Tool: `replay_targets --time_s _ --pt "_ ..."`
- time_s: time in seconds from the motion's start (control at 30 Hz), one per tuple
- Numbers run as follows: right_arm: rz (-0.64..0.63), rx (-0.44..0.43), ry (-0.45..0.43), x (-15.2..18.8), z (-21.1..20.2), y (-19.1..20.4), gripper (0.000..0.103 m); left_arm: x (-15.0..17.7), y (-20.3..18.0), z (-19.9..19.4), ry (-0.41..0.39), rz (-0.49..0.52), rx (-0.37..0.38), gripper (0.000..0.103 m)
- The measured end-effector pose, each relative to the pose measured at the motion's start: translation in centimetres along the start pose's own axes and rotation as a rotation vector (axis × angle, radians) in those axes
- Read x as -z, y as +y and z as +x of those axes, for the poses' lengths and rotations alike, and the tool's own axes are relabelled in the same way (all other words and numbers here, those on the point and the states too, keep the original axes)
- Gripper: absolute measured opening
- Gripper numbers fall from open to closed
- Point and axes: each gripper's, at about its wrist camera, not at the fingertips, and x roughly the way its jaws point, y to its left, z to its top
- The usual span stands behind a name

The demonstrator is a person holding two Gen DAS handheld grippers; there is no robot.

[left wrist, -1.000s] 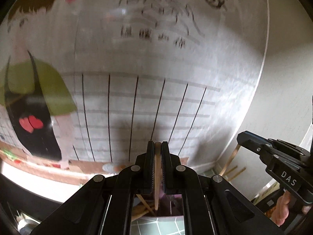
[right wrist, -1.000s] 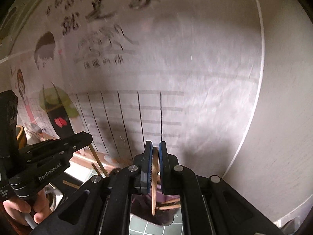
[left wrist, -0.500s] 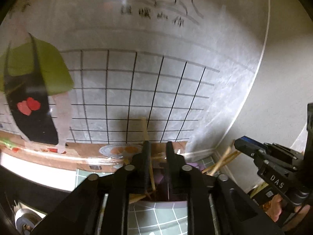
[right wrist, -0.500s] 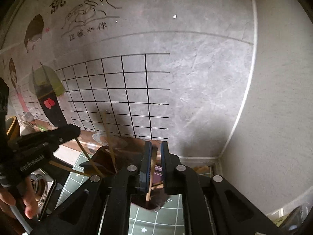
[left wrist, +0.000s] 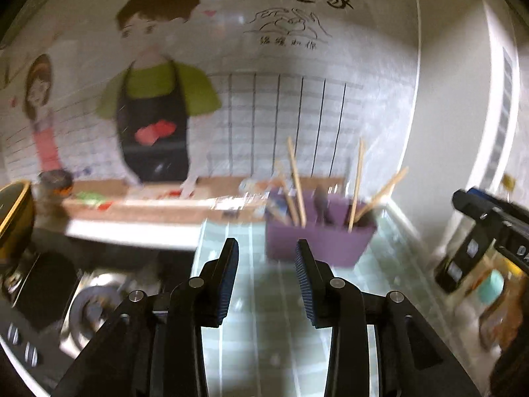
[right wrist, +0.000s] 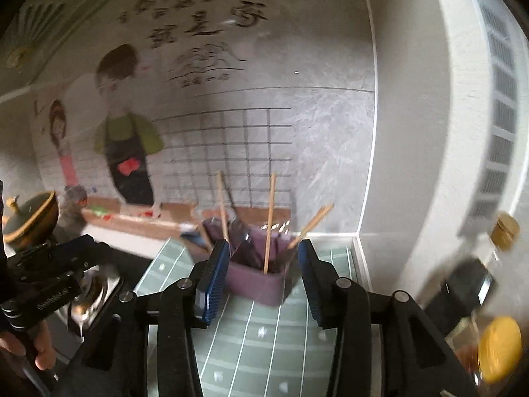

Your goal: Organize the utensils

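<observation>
A purple utensil holder (left wrist: 319,243) stands on the green tiled mat by the back wall, with several wooden chopsticks (left wrist: 296,182) standing in it. My left gripper (left wrist: 267,251) is open and empty, a little in front of the holder. In the right wrist view the holder (right wrist: 256,278) with its chopsticks (right wrist: 270,221) sits between my right gripper's fingers; the right gripper (right wrist: 263,251) is open and empty, just short of it. The other gripper shows at each view's edge (left wrist: 489,211) (right wrist: 49,274).
A stove with a pot (left wrist: 16,218) lies at the left, with a metal burner area (left wrist: 92,307) near it. Bottles and jars (right wrist: 496,350) stand at the right by the wall. The decorated wall (left wrist: 264,82) is right behind the holder.
Both grippers were shut on chopsticks above the holder; they have opened, let the chopsticks drop into it, and pulled back and away from the wall.
</observation>
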Motion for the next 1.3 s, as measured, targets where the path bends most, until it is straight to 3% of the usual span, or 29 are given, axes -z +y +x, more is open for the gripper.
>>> replay_targets --time_s 0.2,0.4,0.67,1.3 --pt "-0.080 0.035 0.011 5.5 -3.9 3.8 0.046 5.9 0.1 -3.6 0.045 -0.015 -0.056 0.037" --pt "-0.004 -0.010 0.085 9.4 -5.5 4.2 0.046 9.0 -1.2 -6.5 0.052 0.021 -0.051 0.037" --pt "0.005 0.036 0.087 11.9 -7.6 4.8 0.047 10.0 -2.4 -8.0 0.060 0.023 -0.008 0.037" --pt "0.052 0.027 0.108 12.8 -7.9 4.0 0.047 10.2 -3.0 -8.7 0.065 0.020 0.004 0.037"
